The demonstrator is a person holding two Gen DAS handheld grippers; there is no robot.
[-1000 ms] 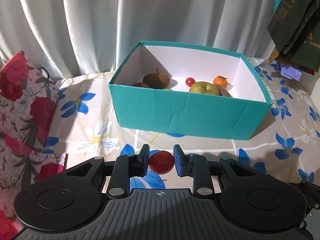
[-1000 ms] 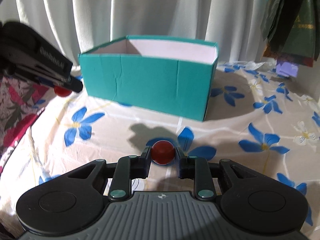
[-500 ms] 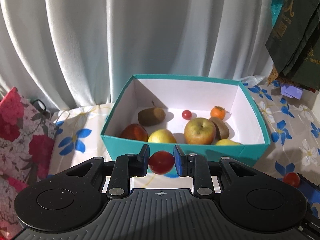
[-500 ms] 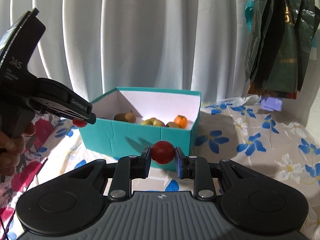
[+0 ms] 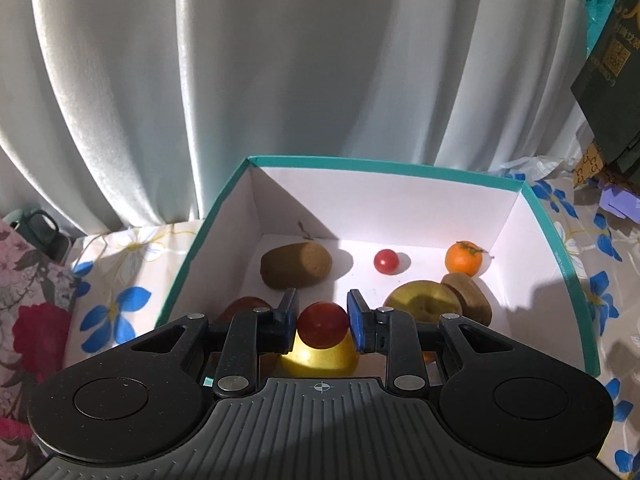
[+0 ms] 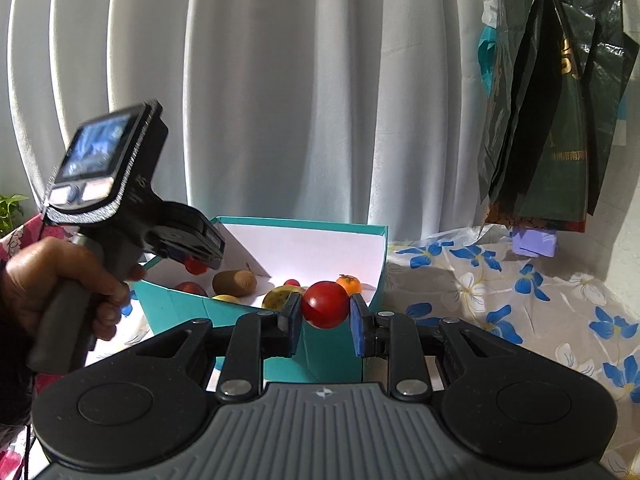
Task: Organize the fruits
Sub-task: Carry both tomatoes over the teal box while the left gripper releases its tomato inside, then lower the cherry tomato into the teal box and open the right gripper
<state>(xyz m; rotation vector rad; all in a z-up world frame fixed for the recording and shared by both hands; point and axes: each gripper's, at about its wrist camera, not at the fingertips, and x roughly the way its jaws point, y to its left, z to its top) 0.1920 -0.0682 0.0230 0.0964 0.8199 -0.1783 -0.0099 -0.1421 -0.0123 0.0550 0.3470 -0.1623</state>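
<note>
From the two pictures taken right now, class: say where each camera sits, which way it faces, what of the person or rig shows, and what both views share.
Left wrist: sits on the left gripper, above the teal box, looking down and forward into it at kiwis, apple and persimmon; its fingers clamp a cherry tomato.
Right wrist: sits on the right gripper, before the box's near corner, facing the curtain; it clamps another tomato and sees the person's left hand.
Shared: box, fruit inside, curtain, left gripper's tomato.
</note>
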